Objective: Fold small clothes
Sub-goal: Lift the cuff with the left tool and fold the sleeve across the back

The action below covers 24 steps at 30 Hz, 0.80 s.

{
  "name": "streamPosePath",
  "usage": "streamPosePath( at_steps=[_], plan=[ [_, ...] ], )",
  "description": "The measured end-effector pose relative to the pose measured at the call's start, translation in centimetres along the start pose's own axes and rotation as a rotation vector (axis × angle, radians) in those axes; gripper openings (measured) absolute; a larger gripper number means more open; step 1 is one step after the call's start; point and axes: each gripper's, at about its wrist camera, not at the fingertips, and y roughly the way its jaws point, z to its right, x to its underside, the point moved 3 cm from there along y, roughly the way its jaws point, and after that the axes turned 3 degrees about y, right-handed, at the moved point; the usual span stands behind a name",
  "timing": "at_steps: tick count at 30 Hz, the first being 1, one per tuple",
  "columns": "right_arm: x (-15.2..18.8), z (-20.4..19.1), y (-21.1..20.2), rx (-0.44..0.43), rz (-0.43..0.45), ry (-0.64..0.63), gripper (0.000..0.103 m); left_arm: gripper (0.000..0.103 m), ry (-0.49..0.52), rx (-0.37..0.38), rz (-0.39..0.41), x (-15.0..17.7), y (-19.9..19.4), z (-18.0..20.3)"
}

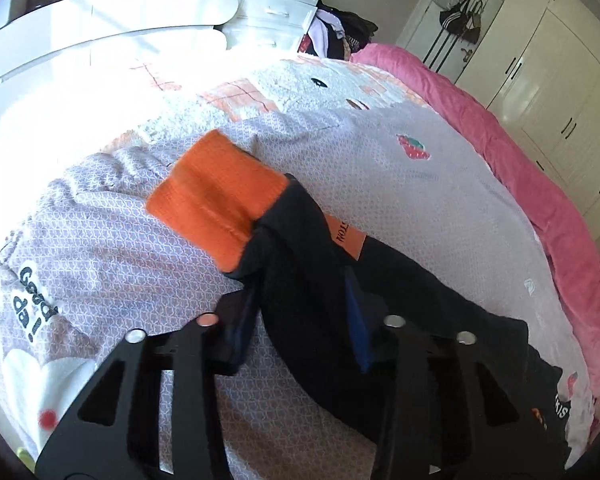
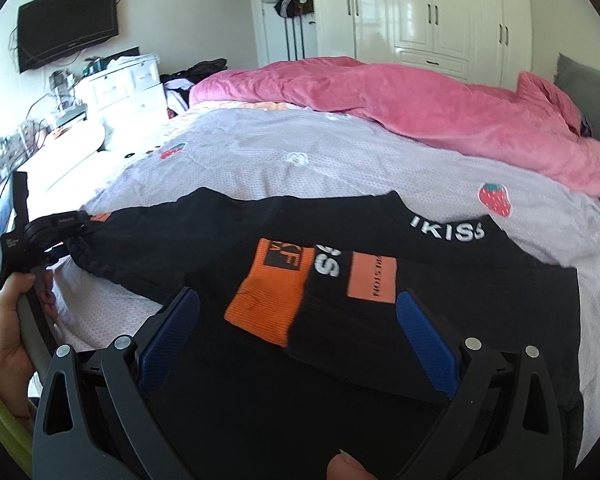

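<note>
Here, item one: a small black knit sweatshirt with orange ribbed cuffs point(image 2: 340, 360) and white lettering, lying on a bed with a lilac strawberry-print cover point(image 2: 340, 160). In the right wrist view the body of the garment lies flat in the foreground, neckline with the lettering toward the far side; one sleeve is folded across the chest, its orange cuff point(image 2: 268, 304) lying on the black cloth, and the other sleeve stretches out long toward the left edge of the bed. Item two: left tool point(image 1: 300, 320), jaws drawn together and clamped on that outstretched sleeve just behind its orange cuff point(image 1: 216, 200); dark cloth fills the gap between the blue pads, and the cuff points away from the tool across the cover. A hand point(image 2: 8, 332) grips this tool's handle at the left of the right wrist view. Item three: right tool point(image 2: 300, 320), blue-padded fingers point(image 2: 424, 340) standing wide apart over the sweatshirt's body, either side of the folded cuff, pressing on nothing. Item four: a rumpled pink plush quilt point(image 2: 420, 108) along the far side of the bed.
</note>
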Motion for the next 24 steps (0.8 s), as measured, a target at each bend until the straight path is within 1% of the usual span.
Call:
streamPosePath(
  at_steps=[1, 2, 5, 8, 11, 13, 17, 19, 20, 22, 24],
  plan=[
    [0.1, 0.3, 0.0, -0.001, -0.003, 0.013, 0.098, 0.017, -0.009, 0.015, 0.01, -0.1, -0.4, 0.0],
    [0.4, 0.8, 0.1, -0.002, -0.006, 0.03, 0.098, 0.012, -0.017, 0.042, 0.029, -0.2, -1.1, 0.1],
    [1.1, 1.8, 0.0, 0.007, -0.011, 0.061, 0.098, 0.009, 0.003, 0.107, 0.075, -0.4, -3.2, 1.2],
    [1.8, 3.0, -0.4, 0.018, -0.007, 0.087, 0.098, 0.008, 0.056, 0.203, 0.127, -0.4, -5.8, 3.7],
    [2.6, 4.6, -1.0, 0.038, -0.002, 0.128, 0.098, 0.008, 0.132, 0.275, 0.163, 0.3, -7.9, 6.9],
    [3.0, 5.7, -1.4, 0.051, -0.001, 0.152, 0.098, 0.008, 0.183, 0.339, 0.166, 1.2, -9.1, 9.1],
    [3.6, 7.9, -2.5, 0.083, 0.013, 0.191, 0.098, 0.008, 0.285, 0.42, 0.167, 3.1, -10.6, 13.2],
    [3.8, 9.5, -3.2, 0.102, 0.021, 0.222, 0.098, 0.008, 0.343, 0.469, 0.156, 4.7, -11.3, 15.4],
    [3.8, 10.1, -3.4, 0.107, 0.026, 0.234, 0.098, 0.008, 0.365, 0.481, 0.151, 5.4, -11.2, 16.1],
    [3.8, 11.5, -4.0, 0.123, 0.037, 0.269, 0.098, 0.008, 0.427, 0.523, 0.125, 7.3, -11.3, 18.1],
    [3.8, 12.9, -4.6, 0.132, 0.049, 0.307, 0.098, 0.008, 0.485, 0.562, 0.099, 9.3, -11.5, 18.8]
  ],
)
